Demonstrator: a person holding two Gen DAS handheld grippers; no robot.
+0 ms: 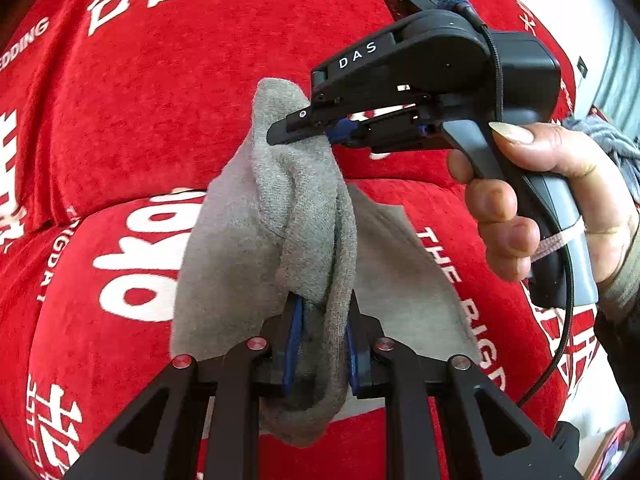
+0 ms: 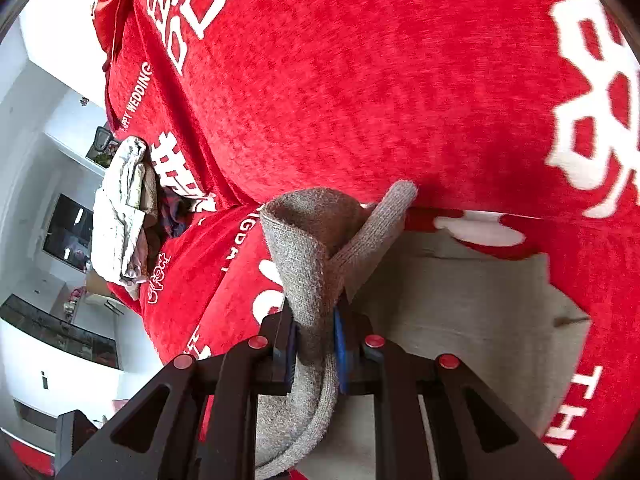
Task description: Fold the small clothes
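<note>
Both tongs (image 1: 322,344) (image 2: 314,340) clamped on grey sock (image 1: 280,216).

The setting was a home living room: a red plush sofa cover with white wedding lettering (image 2: 360,80), a crumpled pale laundry pile (image 2: 120,216) at nine o'clock.

My tongs: matte black linkage arms w/ red round pivot caps, blue pads (image 1: 294,336) inside the fingers. Right gripper (image 1: 298,130) body reads "DAS" in white, green LED on top, thin black cable trailing down. My right hand (image 1: 560,200): long nail, dark sleeve.
</note>
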